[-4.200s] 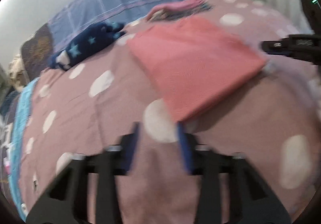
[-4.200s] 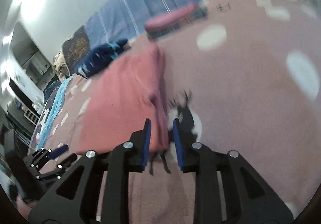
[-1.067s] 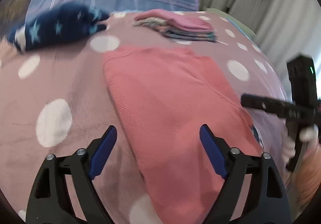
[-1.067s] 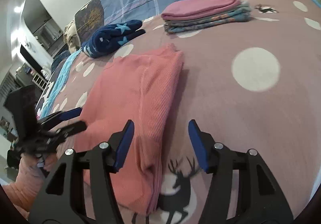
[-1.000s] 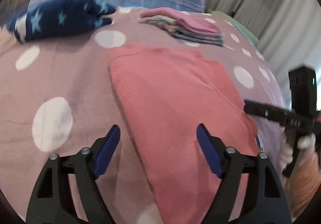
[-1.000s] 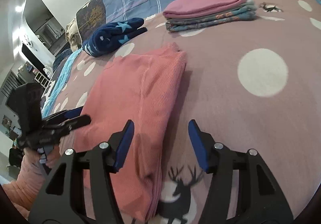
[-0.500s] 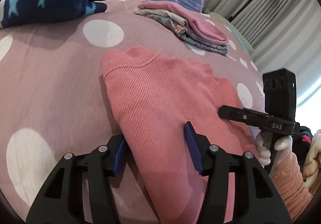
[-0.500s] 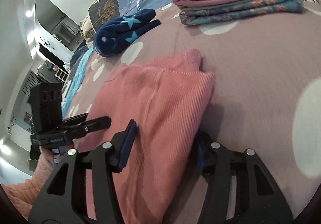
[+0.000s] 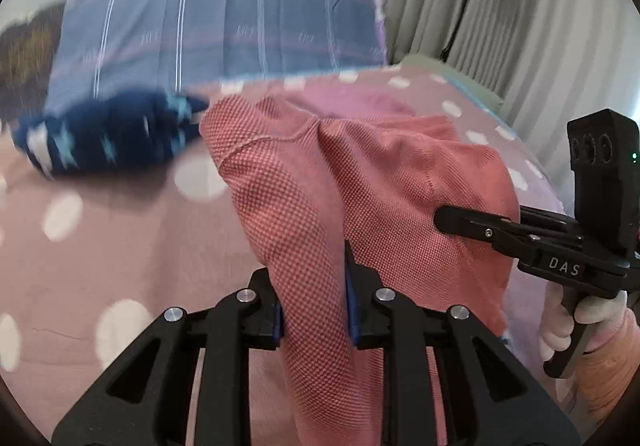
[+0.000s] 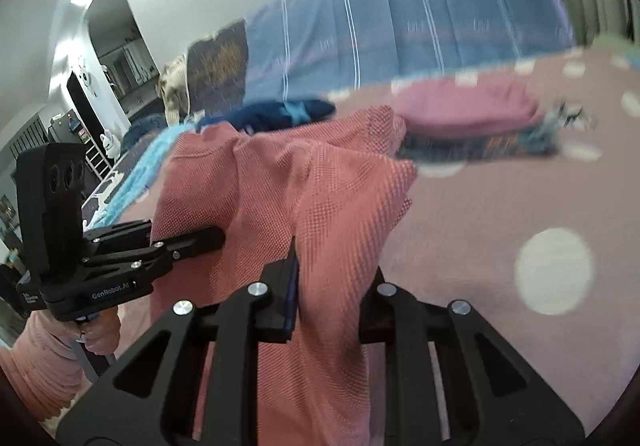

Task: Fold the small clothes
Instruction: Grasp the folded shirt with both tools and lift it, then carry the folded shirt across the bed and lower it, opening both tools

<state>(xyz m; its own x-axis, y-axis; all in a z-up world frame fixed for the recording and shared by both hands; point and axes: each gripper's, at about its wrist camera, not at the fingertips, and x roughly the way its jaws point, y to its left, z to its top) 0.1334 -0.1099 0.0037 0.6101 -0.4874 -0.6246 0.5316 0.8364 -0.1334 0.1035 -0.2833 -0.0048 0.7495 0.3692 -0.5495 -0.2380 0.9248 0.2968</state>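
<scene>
Over on the left, a navy star-patterned garment (image 9: 108, 134) is lying on the polka-dot bedspread (image 9: 120, 246), in front of the blue plaid pillow (image 9: 224, 22). Next along, the left gripper (image 9: 314, 298) is clamping one near edge of the coral knit garment (image 9: 360, 182); its jaws have just been closing, and the fabric is bunching tight between the blue pads. The garment is sagging between the two grippers, its near side raised off the bedspread while the far part is draping down toward it. Further right, the right gripper (image 10: 332, 298) is pinching the other near edge of the same garment, its jaws likewise having just been closing on cloth. Beyond it to the right, a stack of folded clothes (image 10: 472, 126) with a pink piece on top is sitting on the bedspread, well apart from the grippers.
</scene>
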